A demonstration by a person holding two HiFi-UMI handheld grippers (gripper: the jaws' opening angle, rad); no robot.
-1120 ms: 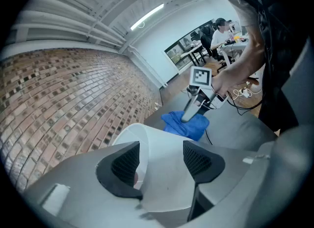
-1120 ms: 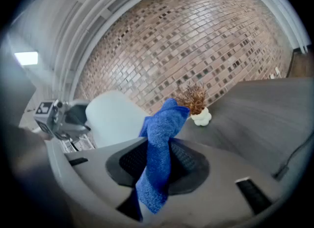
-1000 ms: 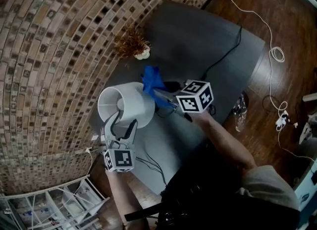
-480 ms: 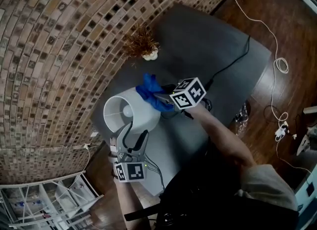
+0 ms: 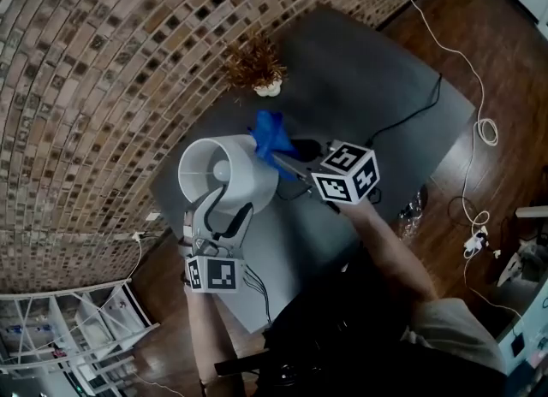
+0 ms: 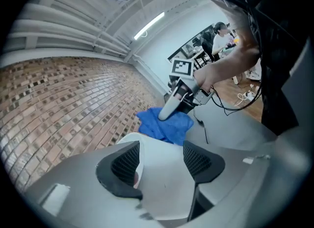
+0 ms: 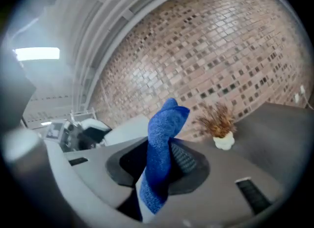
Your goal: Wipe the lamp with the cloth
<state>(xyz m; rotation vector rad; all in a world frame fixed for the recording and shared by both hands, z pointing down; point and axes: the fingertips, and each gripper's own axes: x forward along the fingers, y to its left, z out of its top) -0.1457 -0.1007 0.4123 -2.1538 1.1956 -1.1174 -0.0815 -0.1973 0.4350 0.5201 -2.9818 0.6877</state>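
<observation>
Slid up off the shade's flank since half a second ago: blue cloth, now bunched against the upper-right rim of the lamp. Pinched tight in the fingers of the right gripper, with a nubby terry fold standing up out of them. Left gripper much as before, fingers partway apart and pressed on either side of the smooth white drum shade near its lower edge. Seen straight down the open top, a round bulb inside.

Dark grey matte surface, four-sided, set against a curved-looking wall of small mottled bricks. Lamp close to the surface's left edge and near the wall. Dried brown sprigs in a small white pot farther along the wall side, well apart from the cloth. Broad bare stretch toward the far right corner, crossed only by a thin black cable. Beyond the edges, dark glossy plank floor with a looping white cable; white shelving at lower left.
</observation>
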